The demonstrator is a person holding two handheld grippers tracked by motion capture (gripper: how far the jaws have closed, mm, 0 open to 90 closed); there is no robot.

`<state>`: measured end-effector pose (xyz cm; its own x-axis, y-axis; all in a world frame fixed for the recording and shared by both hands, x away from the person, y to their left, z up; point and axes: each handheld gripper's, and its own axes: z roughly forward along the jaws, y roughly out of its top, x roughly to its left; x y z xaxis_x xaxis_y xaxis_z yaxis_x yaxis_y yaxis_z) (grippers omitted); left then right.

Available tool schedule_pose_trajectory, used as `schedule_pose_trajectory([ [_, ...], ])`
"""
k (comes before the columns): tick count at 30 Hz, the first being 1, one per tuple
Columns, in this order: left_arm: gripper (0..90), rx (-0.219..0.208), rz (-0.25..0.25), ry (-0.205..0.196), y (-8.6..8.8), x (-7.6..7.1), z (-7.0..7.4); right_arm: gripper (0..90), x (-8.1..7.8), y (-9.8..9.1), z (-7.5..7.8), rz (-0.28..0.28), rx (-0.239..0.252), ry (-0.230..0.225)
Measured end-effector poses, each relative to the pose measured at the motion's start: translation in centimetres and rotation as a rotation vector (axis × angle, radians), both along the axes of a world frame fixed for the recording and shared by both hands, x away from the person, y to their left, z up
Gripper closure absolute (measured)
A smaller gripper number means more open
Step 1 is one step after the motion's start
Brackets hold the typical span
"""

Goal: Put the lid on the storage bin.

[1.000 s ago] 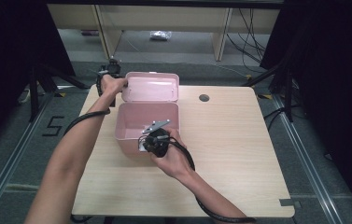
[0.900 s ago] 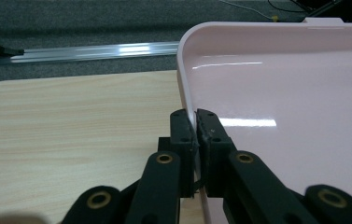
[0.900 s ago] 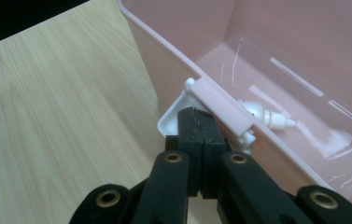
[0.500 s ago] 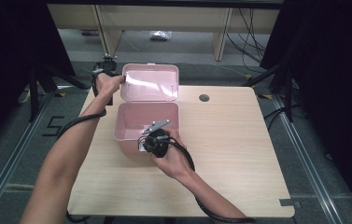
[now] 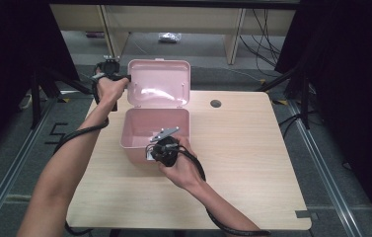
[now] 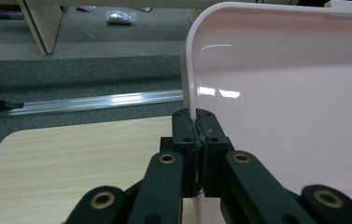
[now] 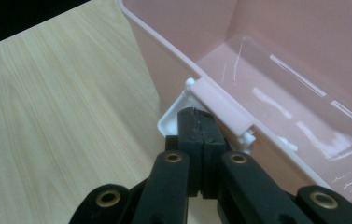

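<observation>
A pink plastic box [image 5: 130, 142] stands on the wooden table, its lid [image 5: 159, 84] raised nearly upright at the back. My left gripper [image 5: 126, 78] is at the lid's left edge, and in the left gripper view the gripper [image 6: 195, 122] is shut on that thin rim of the lid [image 6: 285, 93]. My right gripper [image 5: 152, 151] is at the middle of the box's front wall. There the gripper [image 7: 196, 119] is shut on the white latch [image 7: 171, 119] that hangs below the box's rim [image 7: 220, 100]. The inside of the box [image 7: 281, 70] looks empty.
A round cable hole [image 5: 215, 103] lies in the table [image 5: 252, 163] to the right of the lid. Bare wood stretches right of and in front of the box. Behind the table are a metal floor rail [image 6: 94, 101], wooden shelf legs and a small bag [image 5: 169, 37] on the floor.
The left gripper has risen and moved back with the lid's edge, swinging the lid from a backward lean to nearly upright. The right gripper has stayed at the latch.
</observation>
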<state>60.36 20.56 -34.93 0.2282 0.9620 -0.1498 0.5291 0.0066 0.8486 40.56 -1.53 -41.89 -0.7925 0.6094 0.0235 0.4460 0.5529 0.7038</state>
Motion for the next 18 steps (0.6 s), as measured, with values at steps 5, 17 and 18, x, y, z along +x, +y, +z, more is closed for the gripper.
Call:
schedule_pose_trajectory([
  [5,88.1,0.008,-0.012,-0.034,0.2,-0.9,0.3,90.0,0.1,0.0,0.1,-0.011,0.009,0.007],
  [17,88.2,0.005,-0.027,-0.161,0.5,-3.9,-0.1,90.0,0.3,0.0,0.1,-0.024,0.016,0.002],
  [18,88.2,0.006,-0.032,-0.175,0.5,-4.1,-0.2,90.0,0.3,0.0,0.1,-0.025,0.016,0.000],
])
